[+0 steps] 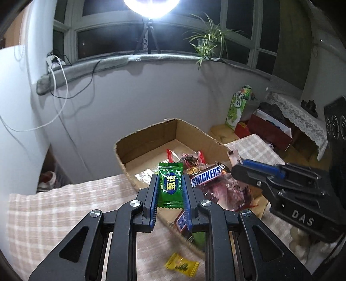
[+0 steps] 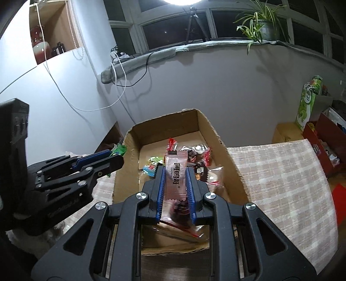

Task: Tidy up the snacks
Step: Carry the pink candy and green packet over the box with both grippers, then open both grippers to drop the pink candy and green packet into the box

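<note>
Here each gripper's jaws pinch one snack: left gripper (image 1: 170, 188) a green candy (image 1: 170, 185), right gripper (image 2: 176, 186) a pink packet (image 2: 176, 173).

A bright round lamp (image 1: 151, 6) on a black tripod (image 1: 147, 36) glares in front of the dark, white-framed window (image 1: 121, 41), whose sill is padded with a grey cloth (image 1: 86, 69) trailing black and white cables (image 1: 62, 86). To the tripod's right on the sill stands a potted spider plant (image 1: 208, 41), above a plain white wall (image 1: 151, 95). Below that wall lies a beige checked cloth (image 2: 281, 173), and at the far right a white lace runner (image 1: 296, 114) drapes over a low cabinet.
</note>
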A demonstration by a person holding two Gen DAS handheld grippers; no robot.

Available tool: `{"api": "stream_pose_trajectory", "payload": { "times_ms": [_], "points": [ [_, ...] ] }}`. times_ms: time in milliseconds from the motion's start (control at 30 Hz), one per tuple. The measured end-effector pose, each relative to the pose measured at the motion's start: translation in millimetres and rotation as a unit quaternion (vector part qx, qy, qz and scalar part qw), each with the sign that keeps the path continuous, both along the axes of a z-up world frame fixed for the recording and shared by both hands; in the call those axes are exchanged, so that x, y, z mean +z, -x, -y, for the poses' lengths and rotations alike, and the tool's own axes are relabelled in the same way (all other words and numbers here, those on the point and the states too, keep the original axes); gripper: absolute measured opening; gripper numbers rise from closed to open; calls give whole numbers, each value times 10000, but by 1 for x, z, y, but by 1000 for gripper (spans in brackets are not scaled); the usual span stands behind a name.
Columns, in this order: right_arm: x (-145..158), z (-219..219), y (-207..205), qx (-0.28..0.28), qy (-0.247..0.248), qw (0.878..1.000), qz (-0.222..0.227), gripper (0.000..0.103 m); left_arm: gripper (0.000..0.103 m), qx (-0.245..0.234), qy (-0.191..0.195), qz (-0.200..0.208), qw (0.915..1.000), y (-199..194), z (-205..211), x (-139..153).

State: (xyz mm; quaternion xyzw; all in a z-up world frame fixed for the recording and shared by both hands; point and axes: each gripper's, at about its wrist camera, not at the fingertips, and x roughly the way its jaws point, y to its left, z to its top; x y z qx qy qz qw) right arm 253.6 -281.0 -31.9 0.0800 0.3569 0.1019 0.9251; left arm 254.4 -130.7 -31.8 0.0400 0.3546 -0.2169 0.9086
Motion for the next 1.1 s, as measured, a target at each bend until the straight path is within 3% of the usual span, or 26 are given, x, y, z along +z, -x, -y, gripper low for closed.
{"api": "stream_pose_trajectory", "payload": {
  "times_ms": [433, 467, 533, 600, 633, 667, 1100],
  "points": [
    [-5, 8, -1, -46, 104, 9999, -38, 23, 22, 158, 174, -311, 9992, -25, 13, -14],
    [-5, 8, -1, -49, 126, 9999, -49, 25, 22, 152, 171, -317, 9992, -24, 13, -14],
    [-5, 7, 0, -47, 164, 9998, -39, 52, 22, 174, 135, -323, 9992, -25, 14, -14],
    [-4, 8, 3, -108, 202, 9997, 55, 64, 28, 197, 107, -334, 9992, -25, 14, -13],
    [-3, 8, 5, -113, 216, 9997, 101, 65, 42, 215, 98, -343, 9991, -25, 14, -13],
    [-2, 8, 7, -93, 215, 9997, 120, 65, 47, 233, 100, -334, 9991, -25, 15, -13],
    [14, 11, 60, 70, -24, 9979, 640, 66, 47, 395, 85, -189, 9990, 6, -4, 9]
  ]
}}
